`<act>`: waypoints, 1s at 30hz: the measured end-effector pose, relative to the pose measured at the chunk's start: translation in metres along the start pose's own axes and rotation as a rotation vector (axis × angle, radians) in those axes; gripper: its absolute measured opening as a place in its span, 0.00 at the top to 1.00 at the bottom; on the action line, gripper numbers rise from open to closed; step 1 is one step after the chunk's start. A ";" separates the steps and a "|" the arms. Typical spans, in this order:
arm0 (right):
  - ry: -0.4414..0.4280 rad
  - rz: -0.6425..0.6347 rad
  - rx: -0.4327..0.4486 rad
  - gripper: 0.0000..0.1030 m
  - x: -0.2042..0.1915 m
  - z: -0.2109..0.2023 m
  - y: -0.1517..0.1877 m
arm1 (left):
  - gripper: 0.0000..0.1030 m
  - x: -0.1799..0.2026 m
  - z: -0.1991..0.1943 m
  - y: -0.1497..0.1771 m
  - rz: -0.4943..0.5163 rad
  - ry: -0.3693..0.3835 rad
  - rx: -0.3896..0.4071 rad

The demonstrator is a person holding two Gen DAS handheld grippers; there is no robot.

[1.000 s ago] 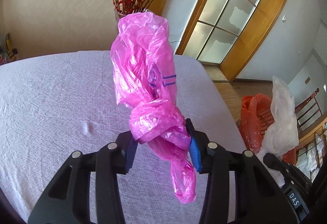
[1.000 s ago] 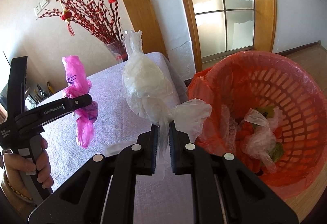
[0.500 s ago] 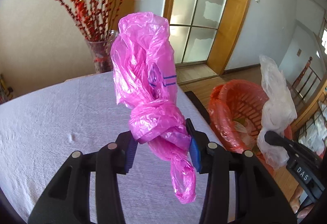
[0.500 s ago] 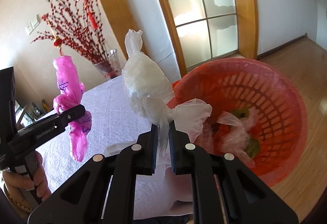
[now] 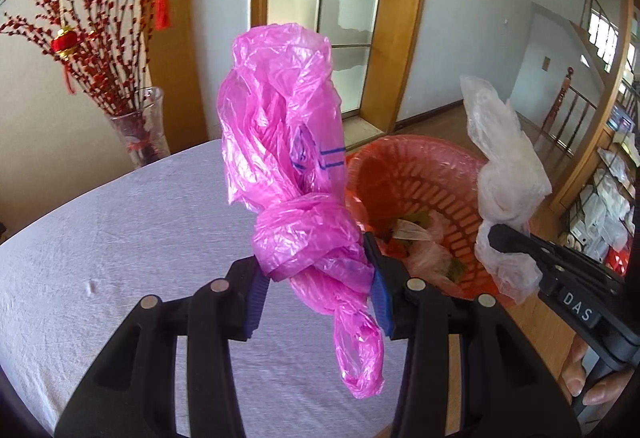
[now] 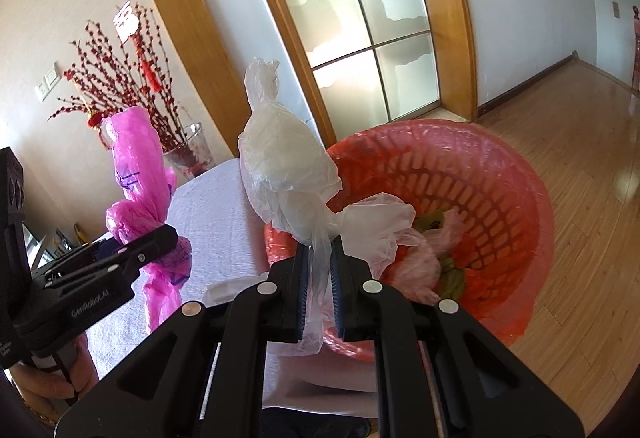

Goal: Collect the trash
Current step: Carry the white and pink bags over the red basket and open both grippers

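My left gripper [image 5: 318,270] is shut on a knotted pink plastic bag [image 5: 284,142] and holds it upright above the table's right edge. It also shows in the right wrist view [image 6: 136,178]. My right gripper [image 6: 320,266] is shut on a knotted white plastic bag [image 6: 280,166], held at the near left rim of the red trash basket [image 6: 500,174]. The white bag [image 5: 504,166] also shows in the left wrist view, over the basket [image 5: 404,174]. The basket holds several crumpled bags and green scraps [image 6: 436,258].
A round table with a white cloth [image 5: 120,246] lies under and left of the left gripper. A glass vase of red berry branches [image 5: 140,130] stands at its far edge. The basket stands on a wooden floor [image 6: 592,166] before a glass-paned door [image 6: 360,30].
Both grippers have swung right with their bags, toward the red basket. The basket now lies just beyond the pink bag and under the white bag. Both grips are unchanged.
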State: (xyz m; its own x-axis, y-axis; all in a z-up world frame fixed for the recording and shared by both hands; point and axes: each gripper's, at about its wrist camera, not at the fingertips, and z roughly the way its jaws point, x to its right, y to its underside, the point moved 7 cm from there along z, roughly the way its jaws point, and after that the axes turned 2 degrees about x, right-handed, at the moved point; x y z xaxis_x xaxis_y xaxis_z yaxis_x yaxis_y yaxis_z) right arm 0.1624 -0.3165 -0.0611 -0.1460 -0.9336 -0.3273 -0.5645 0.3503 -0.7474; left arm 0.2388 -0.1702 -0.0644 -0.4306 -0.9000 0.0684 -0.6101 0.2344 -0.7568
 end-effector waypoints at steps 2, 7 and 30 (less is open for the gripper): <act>0.004 0.010 0.003 0.89 0.005 -0.001 -0.001 | 0.58 0.009 0.002 0.002 0.015 0.019 0.001; 0.015 0.041 0.013 0.89 0.017 -0.005 -0.004 | 0.58 0.027 0.008 -0.001 0.042 0.067 0.003; 0.038 0.178 0.053 0.68 0.074 0.000 -0.038 | 0.48 0.081 0.061 -0.013 0.048 0.234 -0.055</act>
State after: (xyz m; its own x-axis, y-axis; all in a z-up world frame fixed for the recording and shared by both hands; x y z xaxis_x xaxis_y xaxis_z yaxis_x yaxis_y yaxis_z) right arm 0.1730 -0.3989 -0.0566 -0.2707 -0.8585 -0.4356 -0.4836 0.5125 -0.7095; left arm 0.2530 -0.2687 -0.0885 -0.5985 -0.7790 0.1871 -0.6179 0.3002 -0.7266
